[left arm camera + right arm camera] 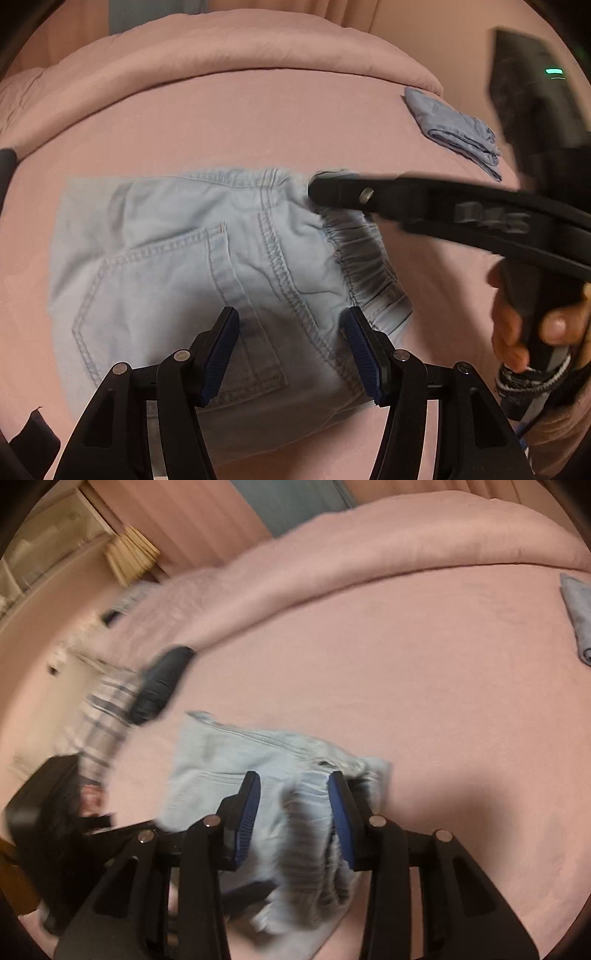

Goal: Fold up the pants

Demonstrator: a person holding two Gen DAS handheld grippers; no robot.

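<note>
The light-blue denim pants (207, 280), already folded small, are seen lying on the pink bed (258, 122). Soft and limp, they are best gripped at the thick elastic waistband (364, 258). The left tongs (290, 354) are held spread above them; the right tongs (293, 819) are spread around the waistband, unclenched.

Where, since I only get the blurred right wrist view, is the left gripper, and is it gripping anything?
Observer: The left gripper hangs open above the pants, with nothing between its fingers.
Operator: Which face of the pants is up?
Observer: The seat side: a stitched back pocket faces up, just ahead of the left gripper.
Operator: Where does my right gripper sit on them?
Observer: Seen from the side, the right gripper has its tip at the far end of the elastic waistband.
</note>
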